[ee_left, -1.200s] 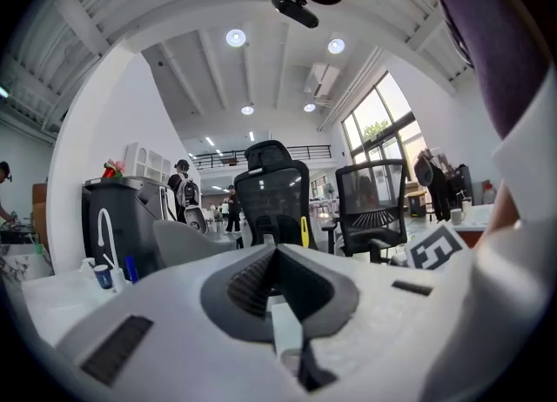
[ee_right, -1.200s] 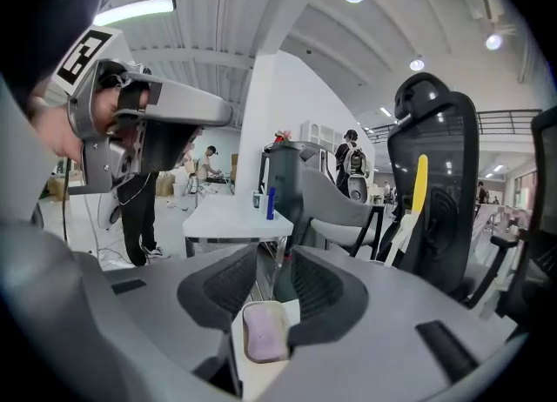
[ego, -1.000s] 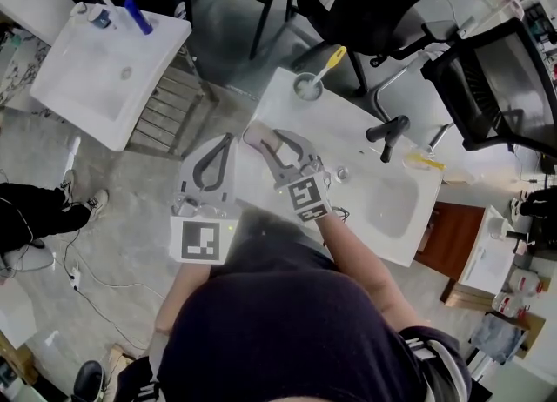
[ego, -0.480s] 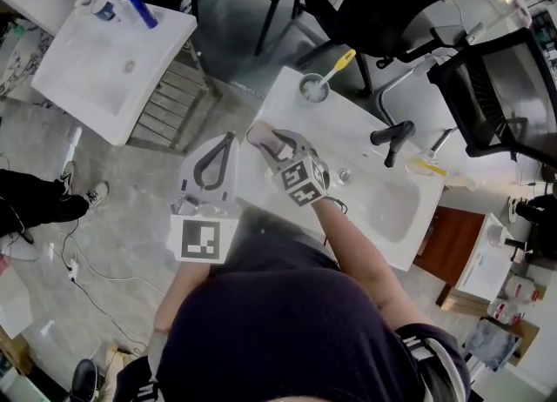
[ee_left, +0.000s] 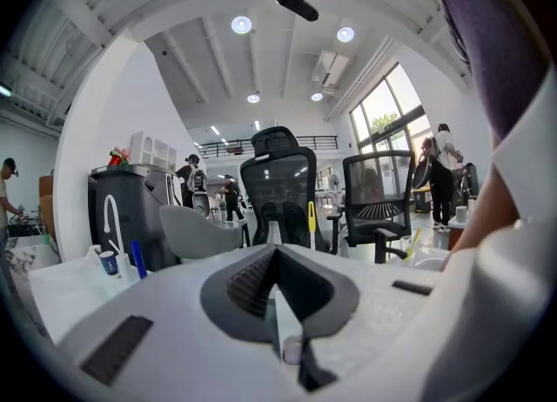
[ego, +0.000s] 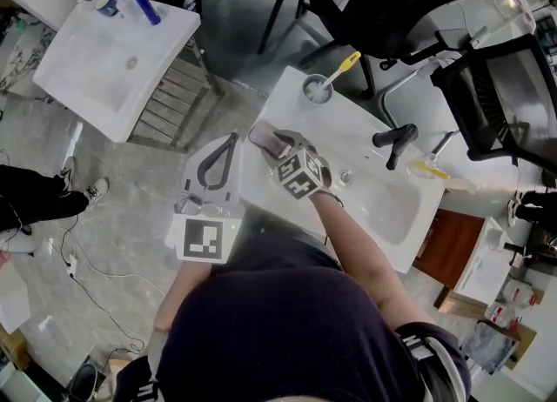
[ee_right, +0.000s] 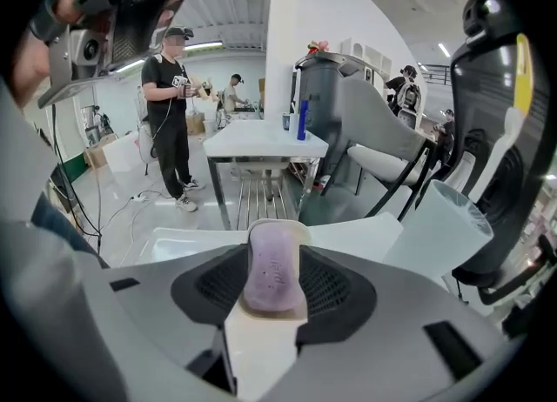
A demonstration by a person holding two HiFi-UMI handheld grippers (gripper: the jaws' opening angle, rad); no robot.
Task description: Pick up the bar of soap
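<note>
The bar of soap point(ee_right: 271, 271) is pale purple and lies in a cream soap dish point(ee_right: 261, 315) on the white sink counter point(ego: 348, 135). In the head view the soap point(ego: 261, 137) sits at the counter's near left end. My right gripper point(ee_right: 272, 259) points steeply down over it, one jaw on each side of the bar. Its jaws have just been opening and stand wide, and I see no squeeze on the soap. The right gripper point(ego: 271, 142) hides most of the dish from above. My left gripper point(ego: 228, 139) hangs beside the counter's left edge, and in its own view the left gripper point(ee_left: 277, 257) is shut and empty.
A white cup point(ego: 315, 88) with a yellow toothbrush stands at the counter's far end, and the cup point(ee_right: 439, 228) is right of the soap. A black faucet point(ego: 393, 141) and the basin point(ego: 393, 209) lie to the right. Another white sink point(ego: 113, 61) and office chairs point(ego: 496, 96) stand around.
My right gripper has sunk and tipped downward onto the soap, and its jaws have spread wider. The left gripper has stayed where it was.
</note>
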